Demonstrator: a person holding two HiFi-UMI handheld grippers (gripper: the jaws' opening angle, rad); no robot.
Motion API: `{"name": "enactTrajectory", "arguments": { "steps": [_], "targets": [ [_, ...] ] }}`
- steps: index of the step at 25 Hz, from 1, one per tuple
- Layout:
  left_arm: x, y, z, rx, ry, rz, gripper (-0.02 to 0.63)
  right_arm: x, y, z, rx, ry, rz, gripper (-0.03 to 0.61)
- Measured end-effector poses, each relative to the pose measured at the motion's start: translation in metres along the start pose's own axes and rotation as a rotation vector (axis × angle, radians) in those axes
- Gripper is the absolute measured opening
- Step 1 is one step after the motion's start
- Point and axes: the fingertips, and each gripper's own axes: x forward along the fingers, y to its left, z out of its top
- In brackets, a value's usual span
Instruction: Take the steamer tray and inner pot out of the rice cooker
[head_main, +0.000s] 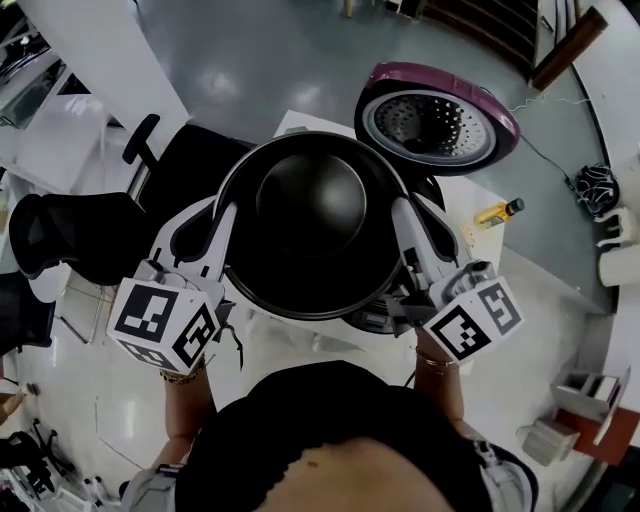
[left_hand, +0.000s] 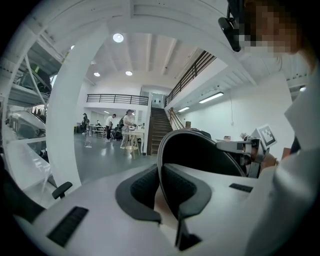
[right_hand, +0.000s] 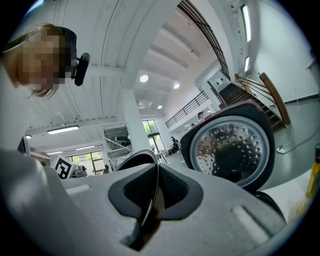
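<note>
The black inner pot (head_main: 310, 210) hangs in the air close under the head camera, its dark bowl facing up. My left gripper (head_main: 226, 222) is shut on the pot's left rim and my right gripper (head_main: 404, 215) is shut on its right rim. In the left gripper view the thin rim (left_hand: 200, 150) runs between the pads of the left gripper (left_hand: 160, 187). The right gripper view shows the rim (right_hand: 134, 162) pinched the same way in the right gripper (right_hand: 156, 187). Behind the pot the rice cooker's maroon lid (head_main: 437, 115) stands open, its perforated inner plate showing. The pot hides the cooker body.
The cooker sits on a white table (head_main: 470, 195), with a small yellow bottle (head_main: 498, 212) on the table's right side. A black office chair (head_main: 70, 235) stands to the left. A power cord (head_main: 545, 150) runs from the cooker toward the right wall.
</note>
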Motion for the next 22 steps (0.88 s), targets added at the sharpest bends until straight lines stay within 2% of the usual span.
{"name": "enactTrajectory", "arguments": {
  "steps": [4, 9, 15, 22],
  "targets": [
    [-0.017, 0.048, 0.007, -0.003, -0.002, -0.029, 0.026, 0.031, 0.037, -0.010, -0.006, -0.017, -0.051, 0.026],
    [-0.028, 0.102, -0.018, -0.012, 0.065, -0.075, 0.026, 0.062, 0.065, -0.057, 0.057, 0.007, -0.141, 0.026],
    [-0.031, 0.148, -0.066, -0.021, 0.194, -0.156, 0.025, 0.078, 0.085, -0.122, 0.154, 0.023, -0.270, 0.026],
    [-0.006, 0.170, -0.142, -0.020, 0.415, -0.286, 0.025, 0.075, 0.076, -0.200, 0.314, 0.070, -0.481, 0.026]
  ]
}}
